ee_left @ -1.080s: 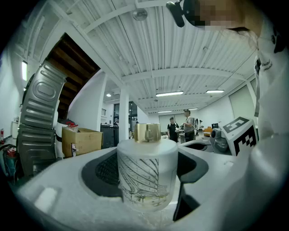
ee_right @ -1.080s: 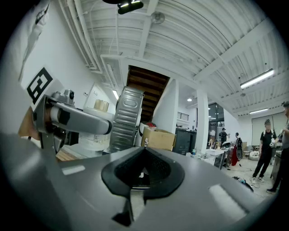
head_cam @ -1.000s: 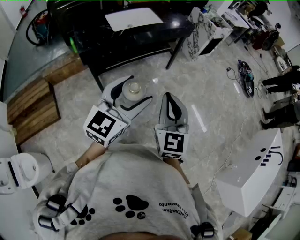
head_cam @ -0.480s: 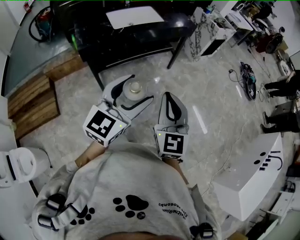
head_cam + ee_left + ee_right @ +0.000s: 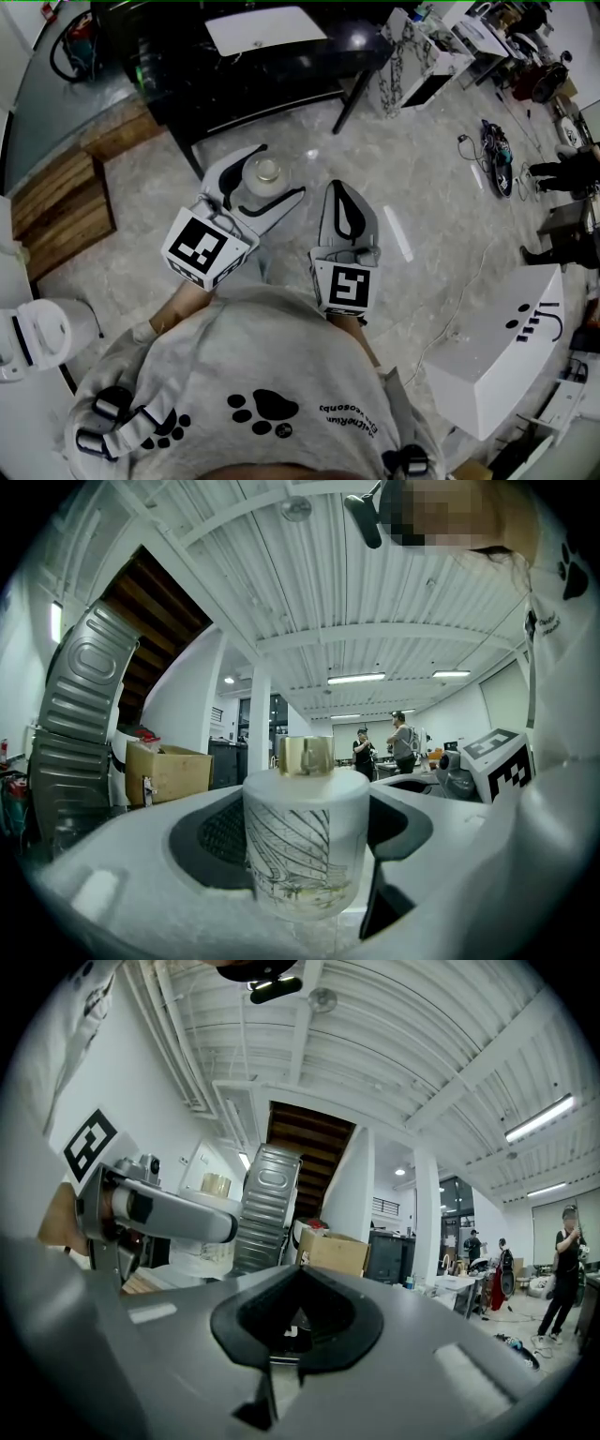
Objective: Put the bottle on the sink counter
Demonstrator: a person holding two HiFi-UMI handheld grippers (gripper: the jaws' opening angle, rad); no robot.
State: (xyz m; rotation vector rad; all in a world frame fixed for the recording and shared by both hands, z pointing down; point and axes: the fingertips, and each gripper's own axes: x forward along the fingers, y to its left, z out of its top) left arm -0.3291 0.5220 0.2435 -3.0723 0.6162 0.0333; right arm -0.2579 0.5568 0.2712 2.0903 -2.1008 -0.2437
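Seen from above, both forearms reach forward from the chest, side by side. The left tongs [image 5: 279, 173] point level with jaws spread wide, pressed against either side of an upright bottle [image 5: 305, 841]. The right tongs [image 5: 341, 191] sit just beside them, jaws closed tip to tip, empty.

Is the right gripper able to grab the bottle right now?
Probably not: the right gripper is shut, and the left gripper clamps the bottle from both sides, so little of it is free.
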